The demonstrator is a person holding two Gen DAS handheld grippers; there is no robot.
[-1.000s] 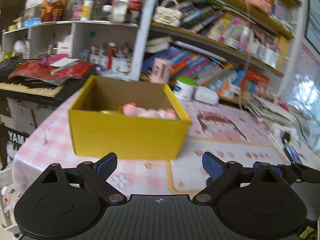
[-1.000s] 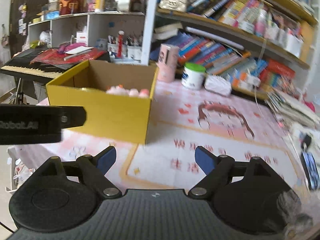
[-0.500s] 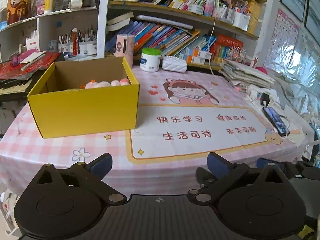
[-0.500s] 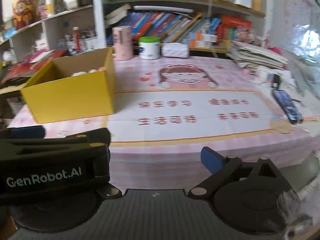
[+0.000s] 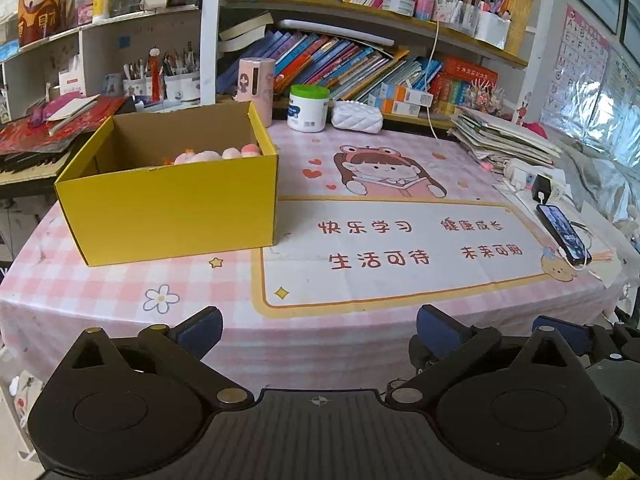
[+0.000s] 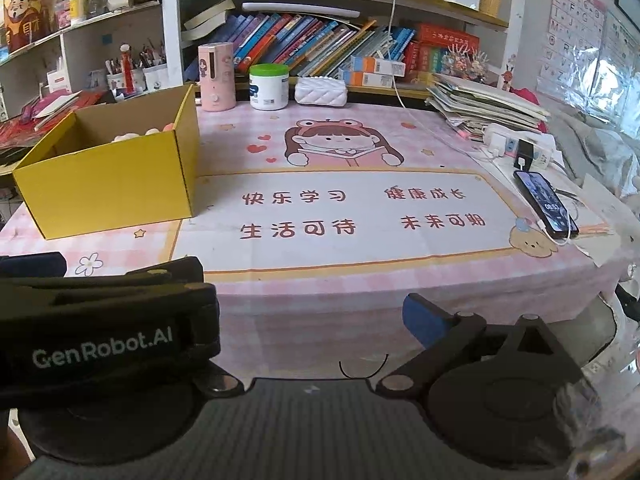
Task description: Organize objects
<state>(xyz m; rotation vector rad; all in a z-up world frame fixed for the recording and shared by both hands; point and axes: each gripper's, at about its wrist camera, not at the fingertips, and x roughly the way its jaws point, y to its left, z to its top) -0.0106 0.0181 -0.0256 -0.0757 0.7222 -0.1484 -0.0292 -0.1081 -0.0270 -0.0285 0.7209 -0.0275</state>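
Note:
A yellow cardboard box (image 5: 172,204) stands open on the left of the table, with pink and white soft toys (image 5: 212,155) inside; it also shows in the right wrist view (image 6: 108,184). My left gripper (image 5: 318,326) is open and empty, held off the table's near edge. My right gripper (image 6: 308,312) is open and empty, also in front of the near edge. The left gripper's body (image 6: 100,336) crosses the right wrist view and hides the right gripper's left finger.
A pink checked tablecloth (image 5: 100,288) with a cartoon mat covers the table. At the back stand a pink canister (image 5: 256,88), a white jar with green lid (image 5: 308,108) and a white pouch (image 5: 356,117). A phone (image 5: 562,234), power strip and stacked books lie right.
Both grippers have pulled back from the box and away from the table. The view has widened from close on the box to the whole tabletop. Both stay open.

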